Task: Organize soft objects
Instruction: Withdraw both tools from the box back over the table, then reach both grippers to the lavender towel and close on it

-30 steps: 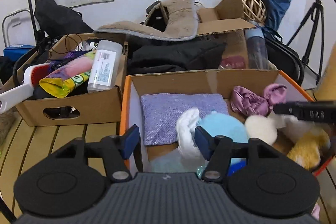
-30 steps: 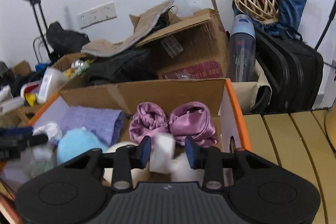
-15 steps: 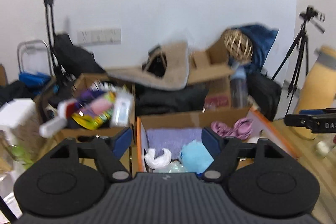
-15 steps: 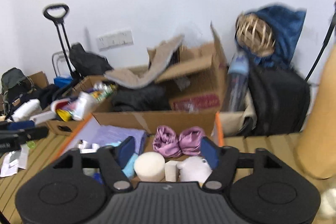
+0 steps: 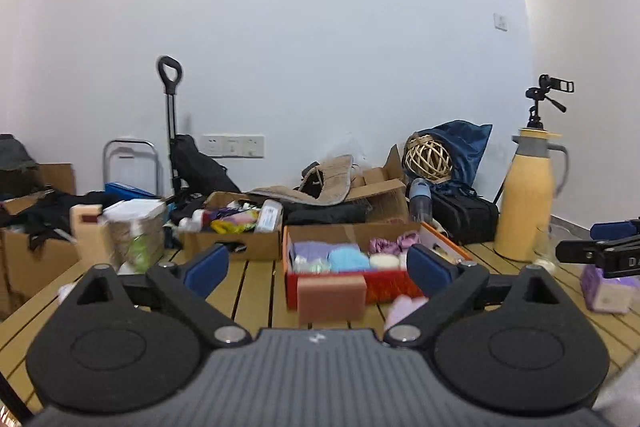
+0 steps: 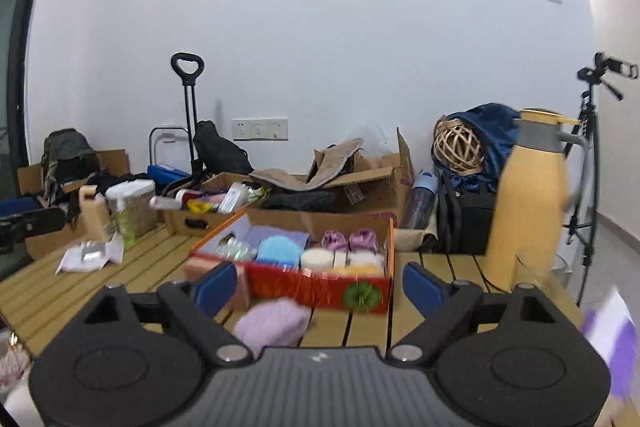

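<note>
In the left wrist view the left gripper [image 5: 316, 265] has its jaws wide, having just been opening, with nothing between them; beyond, a red box [image 5: 394, 287] sits on the slatted table [image 5: 256, 291], filled with soft things (a light blue plush [image 5: 347, 259], purple cloths [image 5: 394, 243]), and a pink sponge block [image 5: 331, 298] stands against its near wall. In the right wrist view the right gripper [image 6: 318, 285] also stands wide, its jaws having just been opening, empty; a lilac soft bundle [image 6: 272, 321] lies on the table just before the red box, and a yellow jug [image 6: 528, 203] stands to the right.
</note>
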Tool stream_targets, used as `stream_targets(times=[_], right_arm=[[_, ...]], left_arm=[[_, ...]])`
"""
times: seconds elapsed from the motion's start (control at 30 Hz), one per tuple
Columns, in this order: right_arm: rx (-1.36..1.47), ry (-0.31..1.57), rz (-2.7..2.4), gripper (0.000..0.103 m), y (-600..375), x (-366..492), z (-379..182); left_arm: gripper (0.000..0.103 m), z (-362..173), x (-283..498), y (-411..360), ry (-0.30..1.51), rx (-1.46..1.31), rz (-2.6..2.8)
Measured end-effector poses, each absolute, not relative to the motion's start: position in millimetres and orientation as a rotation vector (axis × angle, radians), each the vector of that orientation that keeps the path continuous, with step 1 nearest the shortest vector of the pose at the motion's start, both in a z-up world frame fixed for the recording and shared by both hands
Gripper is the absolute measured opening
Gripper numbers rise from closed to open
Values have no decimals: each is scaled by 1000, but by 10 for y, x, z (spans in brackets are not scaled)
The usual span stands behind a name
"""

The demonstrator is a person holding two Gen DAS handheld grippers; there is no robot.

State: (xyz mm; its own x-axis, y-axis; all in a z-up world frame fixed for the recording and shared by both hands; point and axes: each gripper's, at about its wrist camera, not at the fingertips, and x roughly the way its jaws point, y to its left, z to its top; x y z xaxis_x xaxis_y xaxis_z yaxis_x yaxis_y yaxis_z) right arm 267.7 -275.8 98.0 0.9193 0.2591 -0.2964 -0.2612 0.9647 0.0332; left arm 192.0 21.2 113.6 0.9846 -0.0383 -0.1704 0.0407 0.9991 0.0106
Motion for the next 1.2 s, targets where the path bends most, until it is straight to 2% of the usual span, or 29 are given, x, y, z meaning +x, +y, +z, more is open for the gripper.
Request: stream_targets(times=[0.2,0.27,0.57,0.93,1.2], right_arm=[[26,285,303,90,-2646,1435,683],[-21,254,320,93,-2586,1042,604],[-13,315,356,94,-2576,203,401],[23,329,328,94,-2635,301,346],[25,362,295,94,-2648,1069,238]], left_arm=[[103,905,714,150,169,0,-52],[103,871,421,132,158,0,-60],[103,825,-156,91,158,-5,-69],[103,753,50,104,190,-4,-63],[103,548,883,36,275,1,-74]])
